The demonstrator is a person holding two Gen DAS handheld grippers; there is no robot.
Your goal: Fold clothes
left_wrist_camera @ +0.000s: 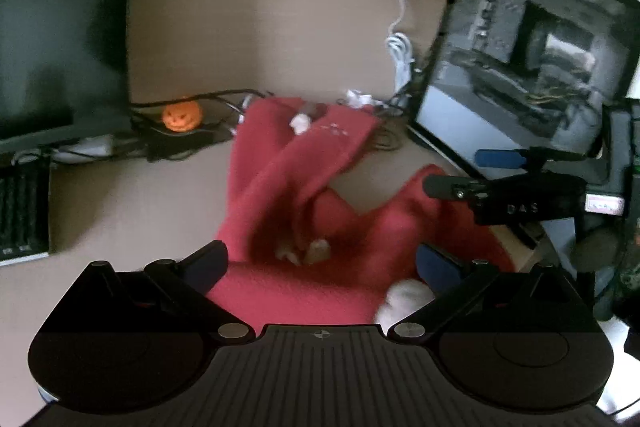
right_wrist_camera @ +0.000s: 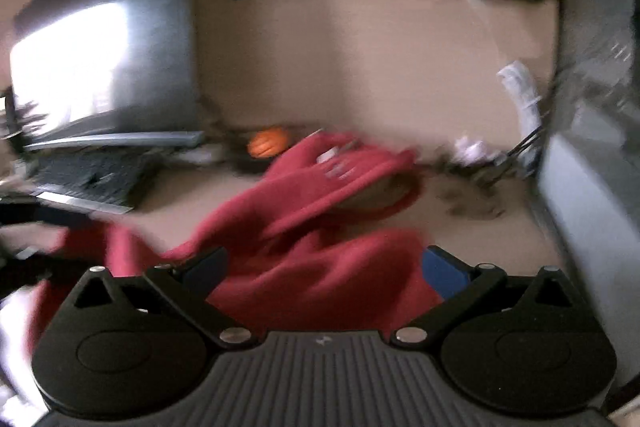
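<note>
1. the desk [left_wrist_camera: 180, 195] is a broad, smooth beige surface; screens, a keyboard and cables crowd its far edge.
2. the red garment [left_wrist_camera: 304, 187] lies on the middle of the desk in a loose, rumpled heap, not a flat, squared stack. a long part with small pale lettering runs toward the back, and another lobe rises at the right. it looks like thick, soft fleece that drapes in rounded folds. as a judgement, the folding is not finished: no clean edges or layered rectangle show, and whether this is an early or mid stage cannot be settled.
3. the left gripper [left_wrist_camera: 320, 263] has its blue-padded fingers spread wide, with the cloth lying between and below them; nothing is pinched.
4. the right gripper [right_wrist_camera: 324, 267] is likewise spread over the near edge of the garment, though this view is blurred.
5. a small orange pumpkin toy [left_wrist_camera: 181, 115], rounded and glossy, sits by the cables behind the cloth.
</note>
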